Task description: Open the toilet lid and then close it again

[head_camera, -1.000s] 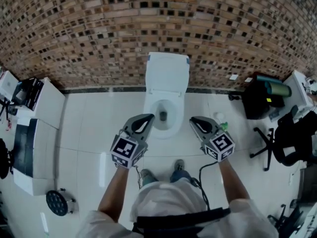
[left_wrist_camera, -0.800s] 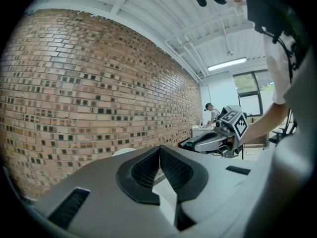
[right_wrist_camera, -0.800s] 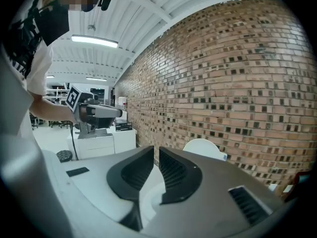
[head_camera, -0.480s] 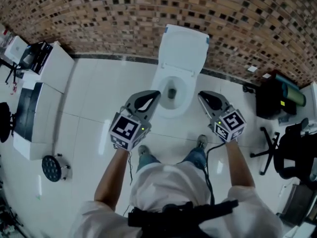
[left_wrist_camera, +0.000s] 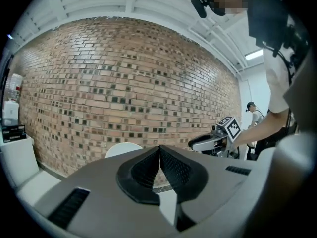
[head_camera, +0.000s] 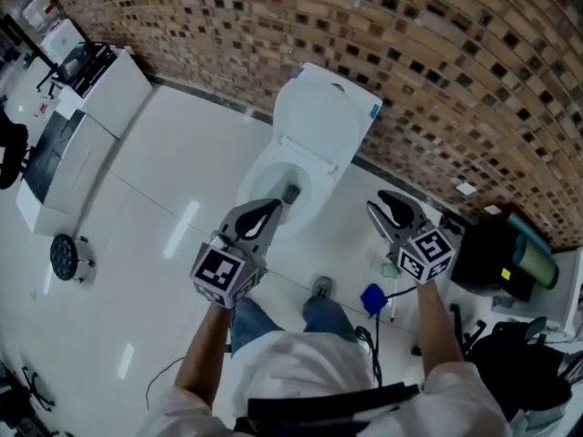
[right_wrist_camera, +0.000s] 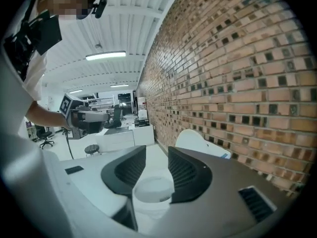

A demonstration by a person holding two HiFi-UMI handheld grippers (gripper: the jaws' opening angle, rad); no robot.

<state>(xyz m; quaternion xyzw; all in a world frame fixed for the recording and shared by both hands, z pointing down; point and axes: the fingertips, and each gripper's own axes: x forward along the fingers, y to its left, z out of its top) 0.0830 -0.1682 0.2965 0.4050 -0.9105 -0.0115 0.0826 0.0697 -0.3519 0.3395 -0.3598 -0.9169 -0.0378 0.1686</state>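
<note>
Left gripper (left_wrist_camera: 159,148) first: its two ribbed black pads are pressed tip to tip, clenched on nothing. Over to the right gripper (right_wrist_camera: 157,156), whose jaws have just been opening; a clear gap stands between the grooved pads and nothing is caught in it, only the toilet bowl (head_camera: 261,178) far beyond. Both tools have smooth grey wedge-shaped bodies, each with a black-and-white marker cube at the back.

They hover on either side of the bowl's front, apart from it. In the head view the left one overlaps the bowl's near rim and hides it.

The toilet lid (head_camera: 321,121) is up, a smooth white rounded slab leaning back at the brick wall (head_camera: 455,62), which is rough, brown, and speckled with dark inset squares. The seat and bowl are glossy white, oval, with a dark drain at the bottom.

The floor (head_camera: 164,198) is shiny pale tile, catching streaks of light. A small blue object (head_camera: 373,299) lies by the person's feet; what it is, hard to say. A white cabinet (head_camera: 86,139) stands off to the left, cut off by the frame edge.
</note>
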